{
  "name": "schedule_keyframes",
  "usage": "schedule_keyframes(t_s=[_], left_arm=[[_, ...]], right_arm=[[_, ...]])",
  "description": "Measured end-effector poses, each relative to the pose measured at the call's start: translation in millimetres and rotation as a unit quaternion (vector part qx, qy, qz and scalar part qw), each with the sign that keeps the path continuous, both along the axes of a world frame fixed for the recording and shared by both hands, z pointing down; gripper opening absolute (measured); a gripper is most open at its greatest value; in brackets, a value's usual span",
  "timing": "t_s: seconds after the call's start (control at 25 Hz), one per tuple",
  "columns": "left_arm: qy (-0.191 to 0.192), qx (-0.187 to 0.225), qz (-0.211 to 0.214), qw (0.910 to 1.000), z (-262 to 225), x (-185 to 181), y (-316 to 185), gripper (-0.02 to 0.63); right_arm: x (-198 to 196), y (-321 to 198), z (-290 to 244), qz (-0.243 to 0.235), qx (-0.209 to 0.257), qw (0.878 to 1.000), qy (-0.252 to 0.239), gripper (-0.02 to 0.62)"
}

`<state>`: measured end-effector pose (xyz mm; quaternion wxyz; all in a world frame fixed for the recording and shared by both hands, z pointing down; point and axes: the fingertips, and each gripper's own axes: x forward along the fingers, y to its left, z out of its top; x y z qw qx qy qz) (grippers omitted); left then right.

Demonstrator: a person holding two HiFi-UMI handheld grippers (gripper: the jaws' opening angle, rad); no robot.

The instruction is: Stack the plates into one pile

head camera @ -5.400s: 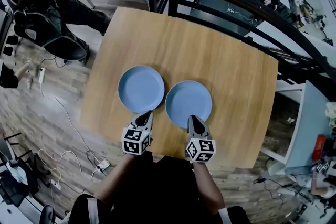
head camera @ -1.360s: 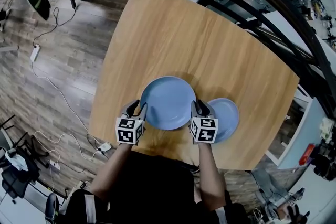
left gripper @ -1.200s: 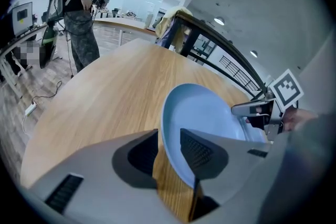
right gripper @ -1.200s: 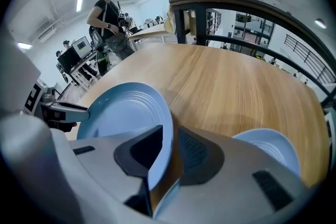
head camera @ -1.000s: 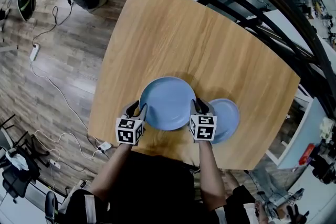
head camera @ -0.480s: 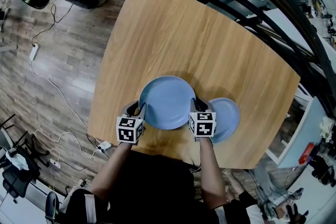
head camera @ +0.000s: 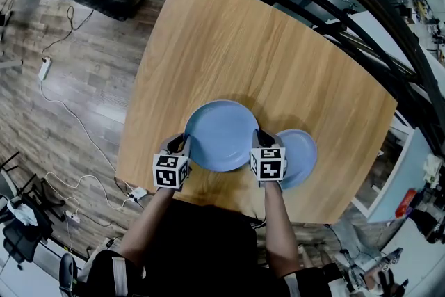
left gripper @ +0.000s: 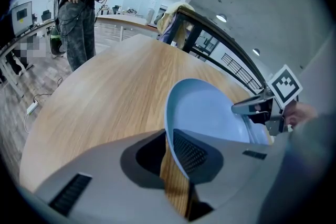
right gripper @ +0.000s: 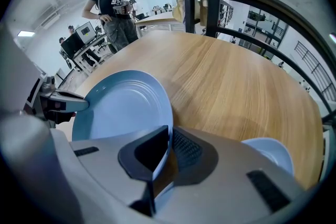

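A blue plate (head camera: 221,134) is held above the desk (head camera: 236,38), just beside a second plate (head camera: 300,149). The right claw (head camera: 261,140) is clamped on its rim. The left claw (head camera: 182,143) has just been closing round the opposite rim, with a gap showing.

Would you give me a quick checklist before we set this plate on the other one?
1. Hold of the right gripper on the raised plate rim: ok.
2. Hold of the left gripper: cannot tell; its jaws have just been closing, rim between them.
3. The raised plate clear of the table: ok.
4. The raised plate centred over the lower plate: not ok; it overlaps only its left edge.
5. Visible top of the lower plate bare: ok.
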<state>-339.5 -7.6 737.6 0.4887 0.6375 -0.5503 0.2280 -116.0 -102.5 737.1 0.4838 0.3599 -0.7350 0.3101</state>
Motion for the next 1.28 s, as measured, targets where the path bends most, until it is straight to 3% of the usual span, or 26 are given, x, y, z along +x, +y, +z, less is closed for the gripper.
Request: schedule_keyframes(t_s=[1.28], left_arm=[[-0.003,0.025,-0.014,0.9996,-29,-26,13,0.041]], right_arm=[[-19,25,-30,0.011,-0.003,0.999,-0.035,0.04]])
